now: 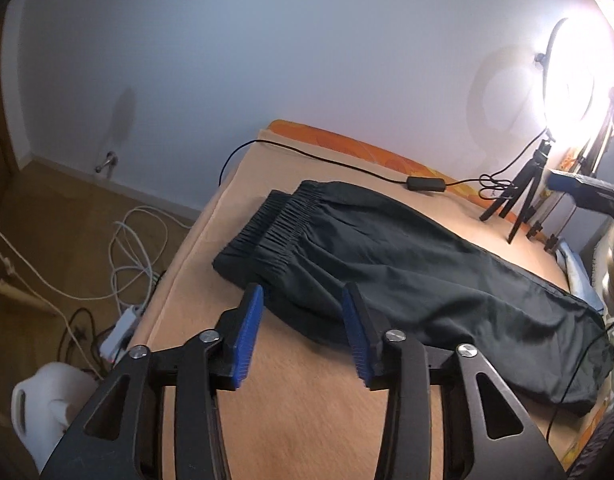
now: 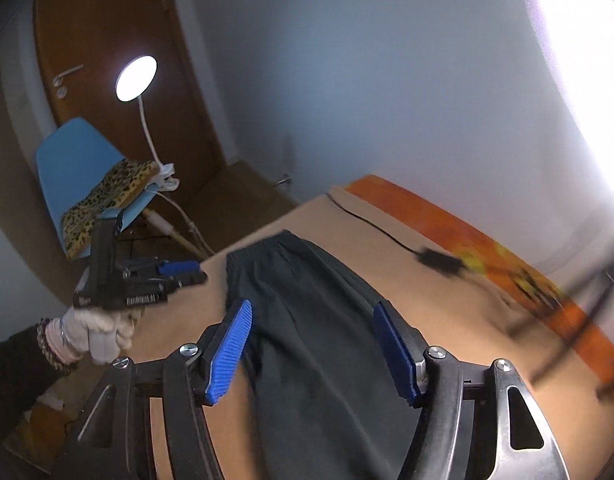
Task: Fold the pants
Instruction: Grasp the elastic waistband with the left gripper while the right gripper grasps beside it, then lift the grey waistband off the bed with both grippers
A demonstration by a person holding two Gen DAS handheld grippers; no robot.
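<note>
Black pants (image 1: 407, 276) lie flat on a tan bed cover (image 1: 307, 408), doubled lengthwise, with the elastic waistband (image 1: 283, 224) at the far left end. My left gripper (image 1: 302, 292) hovers open over the near edge by the waistband, with nothing between its blue pads. In the right wrist view the same pants (image 2: 307, 320) run away from me. My right gripper (image 2: 312, 308) hangs open above the legs, its pads clear of the cloth. A gloved hand (image 2: 103, 336) holds the left gripper (image 2: 193, 273) at the bed's left side. The right gripper (image 1: 563, 182) shows at the left wrist view's right edge.
A lit ring light (image 1: 575, 80) on a tripod (image 1: 523, 196) stands at the far right of the bed. A black cable with a switch (image 1: 425, 185) crosses the far side. White cables (image 1: 135, 248) and a white jug (image 1: 47, 404) lie on the floor. A blue chair (image 2: 75, 168) and a lamp (image 2: 135, 78) stand by the door.
</note>
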